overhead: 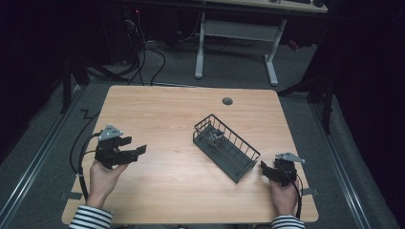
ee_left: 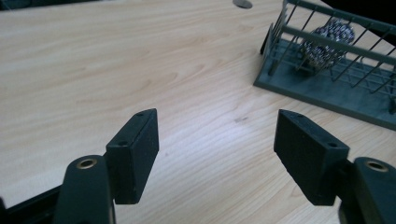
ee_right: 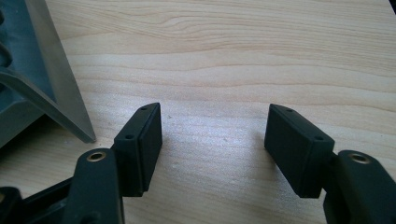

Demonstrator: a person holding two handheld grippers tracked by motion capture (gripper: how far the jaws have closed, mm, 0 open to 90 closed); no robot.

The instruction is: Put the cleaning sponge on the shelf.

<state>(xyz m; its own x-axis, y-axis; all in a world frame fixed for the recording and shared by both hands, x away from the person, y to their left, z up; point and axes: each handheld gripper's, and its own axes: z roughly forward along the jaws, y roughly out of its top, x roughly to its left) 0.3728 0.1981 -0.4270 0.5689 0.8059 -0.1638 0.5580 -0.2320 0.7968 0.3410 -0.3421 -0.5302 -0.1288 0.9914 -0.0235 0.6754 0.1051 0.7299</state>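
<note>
A dark grey wire basket [overhead: 226, 145] lies at an angle right of the table's middle. Inside its far end rests a shiny metallic ball-like scrubber [overhead: 215, 138], which the left gripper view shows behind the basket's wires [ee_left: 327, 41]. My left gripper [overhead: 133, 149] rests at the table's left, held by a hand, its jaws wide apart with bare wood between them [ee_left: 217, 140]. My right gripper [overhead: 265, 168] sits just off the basket's near right corner, open and holding nothing [ee_right: 215, 140]. The basket's corner [ee_right: 42, 88] lies at the left of the right gripper view.
The light wooden table [overhead: 162, 119] has a grey cable grommet [overhead: 227, 101] near its far edge. Black cables trail off the left edge. Beyond the table stands a white desk frame [overhead: 236, 43] on grey carpet, with loose cables on the floor.
</note>
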